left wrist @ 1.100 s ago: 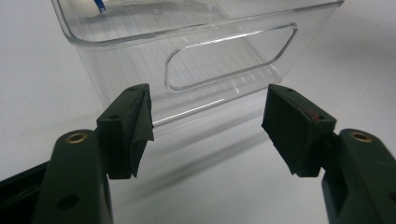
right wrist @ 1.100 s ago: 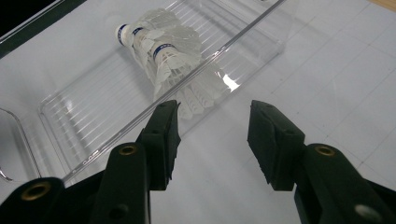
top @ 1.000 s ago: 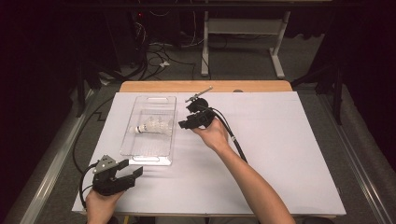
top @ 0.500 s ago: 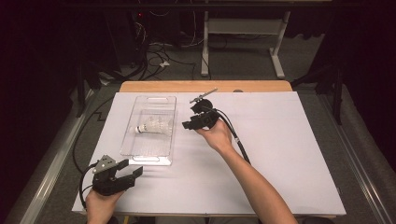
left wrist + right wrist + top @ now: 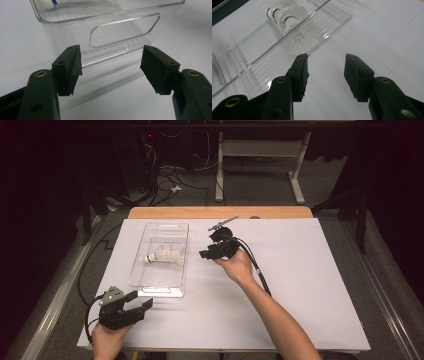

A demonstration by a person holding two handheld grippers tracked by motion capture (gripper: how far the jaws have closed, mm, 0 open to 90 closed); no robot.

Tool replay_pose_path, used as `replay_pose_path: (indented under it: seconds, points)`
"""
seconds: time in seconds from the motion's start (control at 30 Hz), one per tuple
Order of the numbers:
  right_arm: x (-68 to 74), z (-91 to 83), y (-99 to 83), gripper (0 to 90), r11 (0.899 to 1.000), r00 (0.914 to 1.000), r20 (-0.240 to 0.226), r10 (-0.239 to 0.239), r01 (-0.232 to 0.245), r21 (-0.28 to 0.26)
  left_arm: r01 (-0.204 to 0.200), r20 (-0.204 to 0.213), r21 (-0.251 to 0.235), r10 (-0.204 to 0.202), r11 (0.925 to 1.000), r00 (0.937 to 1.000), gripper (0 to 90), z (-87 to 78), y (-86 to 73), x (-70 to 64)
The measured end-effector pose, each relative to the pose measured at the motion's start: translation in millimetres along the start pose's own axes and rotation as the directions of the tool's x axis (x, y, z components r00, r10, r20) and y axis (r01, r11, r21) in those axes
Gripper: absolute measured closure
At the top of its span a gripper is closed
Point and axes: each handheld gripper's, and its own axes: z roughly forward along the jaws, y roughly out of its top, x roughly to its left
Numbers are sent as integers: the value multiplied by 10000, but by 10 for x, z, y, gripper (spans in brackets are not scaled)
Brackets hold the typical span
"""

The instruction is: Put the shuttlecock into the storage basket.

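Note:
A clear plastic bin (image 5: pixel 150 282) lies lengthwise on the white table cover, left of centre. A small bunch of white shuttlecocks (image 5: pixel 162 256) with blue-banded corks lies on its side in the bin. My right gripper (image 5: pixel 204 254) hovers just right of the bin, open and empty, jaws pointing at it. In the right gripper view the shuttlecocks (image 5: pixel 294 27) lie behind the bin's near wall (image 5: pixel 274 45), ahead of the open right gripper (image 5: pixel 325 65). My left gripper (image 5: pixel 145 304) rests open near the front left corner. The open left gripper (image 5: pixel 111 62) faces the bin's handle cutout (image 5: pixel 125 32).
The white cover (image 5: pixel 310 285) stretches wide to the right of the bin. A wooden table edge (image 5: pixel 220 212) runs along the back. The right gripper's black cable (image 5: pixel 257 267) trails over the cover beside the forearm. Cables and desk legs lie on the dark floor behind.
My right gripper has drifted slightly to the right, away from the bin's wall. The left gripper and the bin have not moved.

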Motion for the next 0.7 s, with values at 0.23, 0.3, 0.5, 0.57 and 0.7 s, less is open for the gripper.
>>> replay_pose_path:
  seconds: [0.23,0.3,0.5,0.57,0.7]
  points:
    - [-32,-32,-38,548,10000,10000,34,-22,23,-38,3,-16,-3,-3,10000,10000,339,-1,0,0]
    - [-40,-42,-54,548,10000,10000,42,25,-25,-40,7,-17,-2,-7,10000,10000,339,-1,0,1]
    - [-85,-74,-111,549,9999,9999,102,135,-135,-55,9,-19,-7,-9,10000,10000,339,-1,0,-1]
    - [-102,-84,-128,549,9999,9998,120,134,-134,-53,9,-20,-6,-9,10000,10000,339,-1,0,-1]
    - [-122,-106,-152,549,9998,9998,140,170,-169,-100,8,-26,-7,-8,10000,10000,339,-1,-1,-2]
